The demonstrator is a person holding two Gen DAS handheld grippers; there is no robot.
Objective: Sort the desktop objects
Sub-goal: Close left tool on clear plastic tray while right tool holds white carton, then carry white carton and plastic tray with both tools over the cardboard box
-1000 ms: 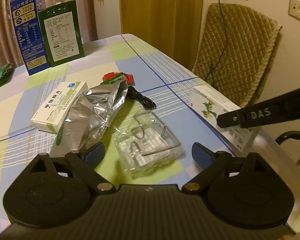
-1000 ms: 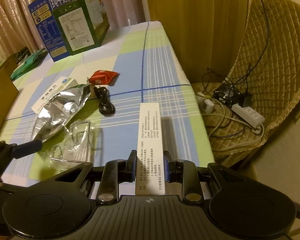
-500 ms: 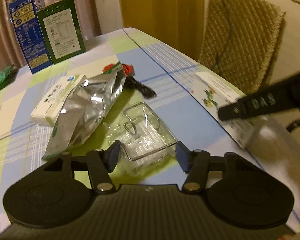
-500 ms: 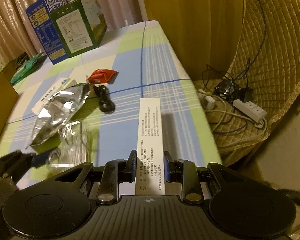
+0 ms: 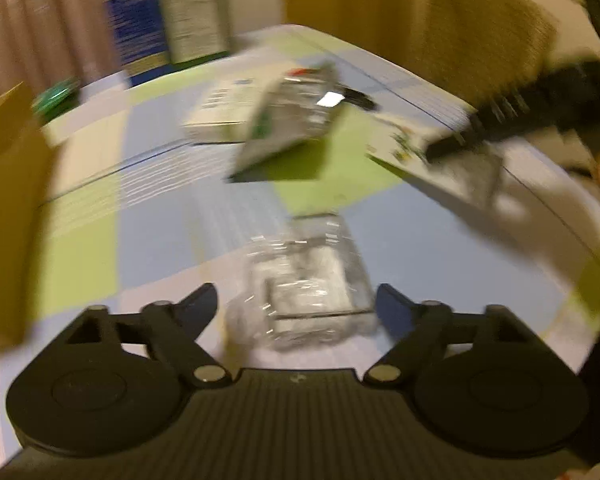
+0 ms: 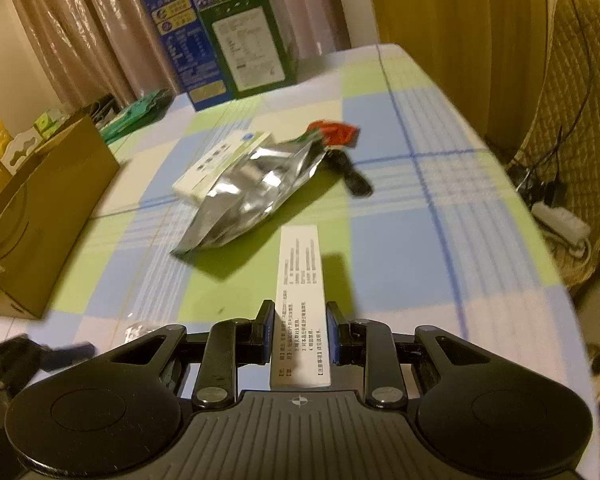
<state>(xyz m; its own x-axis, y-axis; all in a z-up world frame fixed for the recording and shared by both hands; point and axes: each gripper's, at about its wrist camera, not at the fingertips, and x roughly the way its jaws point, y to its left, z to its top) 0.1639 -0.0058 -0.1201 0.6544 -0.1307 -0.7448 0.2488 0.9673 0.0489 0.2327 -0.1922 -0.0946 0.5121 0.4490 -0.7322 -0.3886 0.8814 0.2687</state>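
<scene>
My left gripper (image 5: pixel 296 304) has its jaws closed against a clear plastic packet (image 5: pixel 308 276) and holds it above the checked tablecloth; the left wrist view is blurred by motion. My right gripper (image 6: pixel 298 328) is shut on a long white box (image 6: pixel 302 300) with printed text, held above the table. On the table lie a silver foil pouch (image 6: pixel 252 196), a white medicine box (image 6: pixel 216 164), a red wrapper (image 6: pixel 334 134) and a black cable (image 6: pixel 354 178). The right gripper's fingers and the white box also show in the left wrist view (image 5: pixel 452 152).
A brown cardboard box (image 6: pixel 40 216) stands at the table's left edge. A blue carton (image 6: pixel 184 40) and a green carton (image 6: pixel 252 52) stand at the far end, with a green packet (image 6: pixel 140 114) beside them. A quilted chair (image 6: pixel 580 92) and a power strip (image 6: pixel 560 220) are off the right edge.
My left gripper has carried the clear packet left and back, away from the foil pouch, towards the cardboard box. My right gripper has swung left with the white box still held.
</scene>
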